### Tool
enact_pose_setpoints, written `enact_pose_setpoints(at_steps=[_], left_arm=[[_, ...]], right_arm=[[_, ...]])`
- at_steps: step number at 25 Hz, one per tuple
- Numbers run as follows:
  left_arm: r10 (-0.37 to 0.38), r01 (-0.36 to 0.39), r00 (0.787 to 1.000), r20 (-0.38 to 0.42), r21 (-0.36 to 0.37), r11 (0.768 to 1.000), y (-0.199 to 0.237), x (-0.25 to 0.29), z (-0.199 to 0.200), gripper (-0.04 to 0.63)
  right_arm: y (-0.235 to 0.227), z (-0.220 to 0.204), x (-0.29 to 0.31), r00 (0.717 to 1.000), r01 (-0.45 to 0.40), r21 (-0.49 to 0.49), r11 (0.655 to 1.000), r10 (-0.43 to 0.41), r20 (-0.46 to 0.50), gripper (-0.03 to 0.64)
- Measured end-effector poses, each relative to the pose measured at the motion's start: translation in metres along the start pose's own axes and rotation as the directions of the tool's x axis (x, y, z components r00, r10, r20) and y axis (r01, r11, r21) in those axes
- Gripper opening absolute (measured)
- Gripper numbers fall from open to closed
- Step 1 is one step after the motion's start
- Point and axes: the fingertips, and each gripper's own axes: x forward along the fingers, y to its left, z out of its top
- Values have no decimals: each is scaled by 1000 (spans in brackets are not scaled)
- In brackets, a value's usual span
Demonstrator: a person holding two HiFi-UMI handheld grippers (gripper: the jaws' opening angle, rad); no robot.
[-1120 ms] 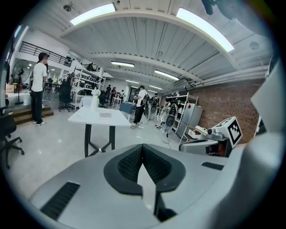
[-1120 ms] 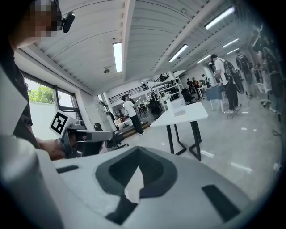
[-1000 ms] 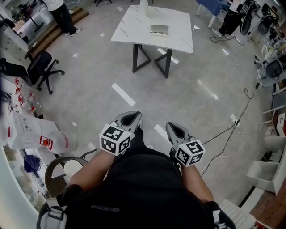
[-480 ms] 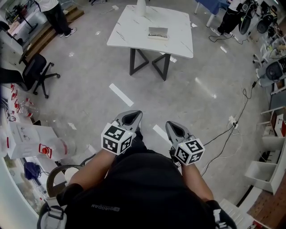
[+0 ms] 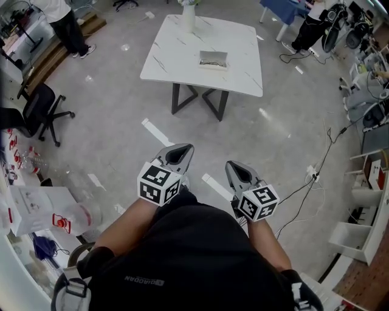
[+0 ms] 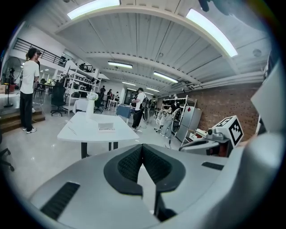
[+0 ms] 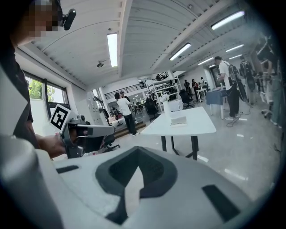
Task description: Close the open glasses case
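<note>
The glasses case (image 5: 213, 59) lies open on a white table (image 5: 182, 61) far ahead across the floor, and a white vase (image 5: 188, 18) stands at the table's back edge. Both grippers are held close to the person's body, well short of the table. My left gripper (image 5: 182, 148) and right gripper (image 5: 233, 167) point toward it, jaws together with nothing between them. The left gripper view shows the case (image 6: 106, 127) small on the table (image 6: 80, 132). In the right gripper view the case (image 7: 178, 120) rests on the table (image 7: 196, 125).
A black office chair (image 5: 33, 112) stands at the left. White boxes and bags (image 5: 36, 203) crowd the near left. Cables (image 5: 304, 182) trail over the floor at the right, beside shelving (image 5: 364, 200). People stand at the far left (image 5: 64, 24) and far right (image 5: 307, 27).
The table and case have slid lower in the head view as the person walks toward them. Both grippers keep their place in front of the body, still shut.
</note>
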Motion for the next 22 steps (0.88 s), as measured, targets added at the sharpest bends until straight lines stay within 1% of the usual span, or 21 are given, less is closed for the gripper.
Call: enact_pose_setpoints(at_steps=[7, 13, 22], left_arm=[[-24, 24, 1000, 4, 17, 1000, 51, 21, 27, 2], [-45, 45, 999, -10, 33, 998, 87, 37, 35, 2], [-67, 68, 997, -32, 24, 997, 115, 54, 39, 2]], right_arm=[[-7, 23, 51, 1000, 20, -2, 1000, -20, -10, 0], [-17, 41, 86, 999, 52, -6, 999, -52, 1, 0], [-28, 54, 110, 997, 79, -1, 997, -79, -2, 0]])
